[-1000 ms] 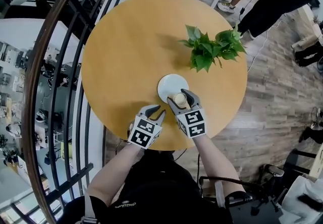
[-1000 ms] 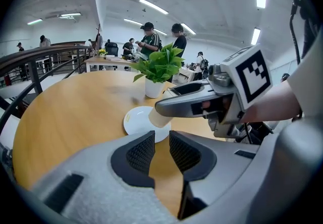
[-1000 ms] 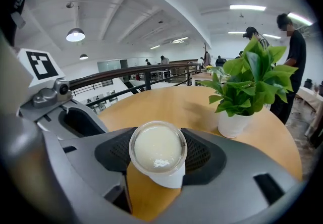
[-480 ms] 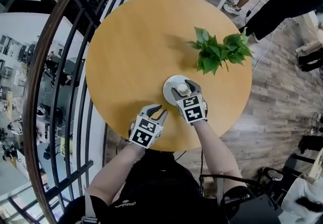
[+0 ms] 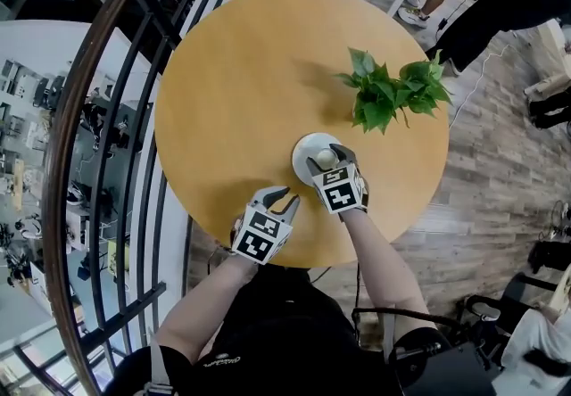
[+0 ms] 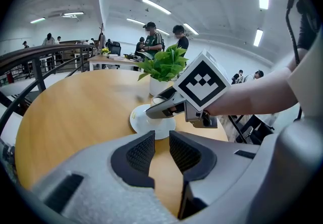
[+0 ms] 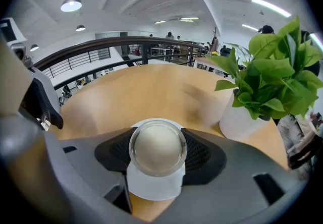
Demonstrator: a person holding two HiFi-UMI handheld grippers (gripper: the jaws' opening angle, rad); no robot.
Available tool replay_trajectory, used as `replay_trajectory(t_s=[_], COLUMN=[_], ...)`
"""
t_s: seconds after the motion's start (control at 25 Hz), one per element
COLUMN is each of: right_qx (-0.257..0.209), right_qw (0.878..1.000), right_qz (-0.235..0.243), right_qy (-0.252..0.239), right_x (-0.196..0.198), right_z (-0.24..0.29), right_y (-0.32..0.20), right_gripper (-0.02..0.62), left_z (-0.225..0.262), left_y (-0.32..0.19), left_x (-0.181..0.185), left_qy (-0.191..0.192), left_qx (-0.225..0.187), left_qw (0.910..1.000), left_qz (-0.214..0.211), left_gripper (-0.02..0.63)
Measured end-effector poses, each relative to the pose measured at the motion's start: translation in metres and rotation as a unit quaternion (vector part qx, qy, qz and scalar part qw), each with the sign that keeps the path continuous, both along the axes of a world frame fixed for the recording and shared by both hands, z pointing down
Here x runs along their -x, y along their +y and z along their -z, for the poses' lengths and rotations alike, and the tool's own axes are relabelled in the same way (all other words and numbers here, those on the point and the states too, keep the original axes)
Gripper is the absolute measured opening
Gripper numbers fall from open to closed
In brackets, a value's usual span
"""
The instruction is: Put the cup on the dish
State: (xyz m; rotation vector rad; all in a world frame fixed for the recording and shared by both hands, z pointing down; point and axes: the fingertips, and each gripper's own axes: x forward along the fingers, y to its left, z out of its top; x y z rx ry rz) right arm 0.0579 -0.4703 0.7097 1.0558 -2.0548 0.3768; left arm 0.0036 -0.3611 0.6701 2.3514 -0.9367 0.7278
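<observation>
White dish (image 5: 307, 148), one, on the wooden desk (image 5: 241, 73). Clear cup (image 7: 157, 147) with pale cream filling, one, clamped in my right tongs (image 5: 327, 158) over that dish. Left tongs (image 6: 157, 150) narrowly parted, empty. Potted plant (image 5: 388, 95), one.

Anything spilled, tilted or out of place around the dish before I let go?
Nothing stands out. The cup is upright in the right gripper's jaws over the white dish, with no spill showing on the table. The potted plant stands upright beyond it. The left gripper is open and empty.
</observation>
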Motion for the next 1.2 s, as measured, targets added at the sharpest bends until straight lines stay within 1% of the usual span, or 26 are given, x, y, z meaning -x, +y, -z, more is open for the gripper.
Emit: replay_trajectory(t_s=[0.4,0.56,0.68,1.0,1.2], right_qx=[0.007,0.002,0.001,-0.013,-0.009], right_qw=[1.000,1.000,1.000,1.000,1.000], right_qz=[0.001,0.003,0.003,0.002,-0.005], right_qy=[0.006,0.004,0.002,-0.010,-0.010], right_x=[0.0021,0.0023,0.0022,0.0049,0.0016], right_z=[-0.0038,-0.0032,-0.0031,0.0021,0.0048], right_y=[-0.0063,-0.0073,-0.0047,-0.0062,-0.0026], right_gripper=[0.264,0.264,0.264,0.264,0.264], left_z=[0.0000,0.0002,0.0013,0.0027,0.0035], left_y=[-0.0004,-0.0010,0.0021,0.0041,0.0039], left_x=[0.0025,0.0018,0.0011,0.0002,0.0004], left_qy=[0.000,0.000,-0.002,-0.004,-0.006], left_qx=[-0.001,-0.006,0.000,-0.001,-0.006], left_qw=[1.0000,1.0000,1.0000,1.0000,1.0000], left_qz=[0.005,0.005,0.001,-0.004,-0.004], left_gripper=[0.097,0.097,0.097,0.097,0.097])
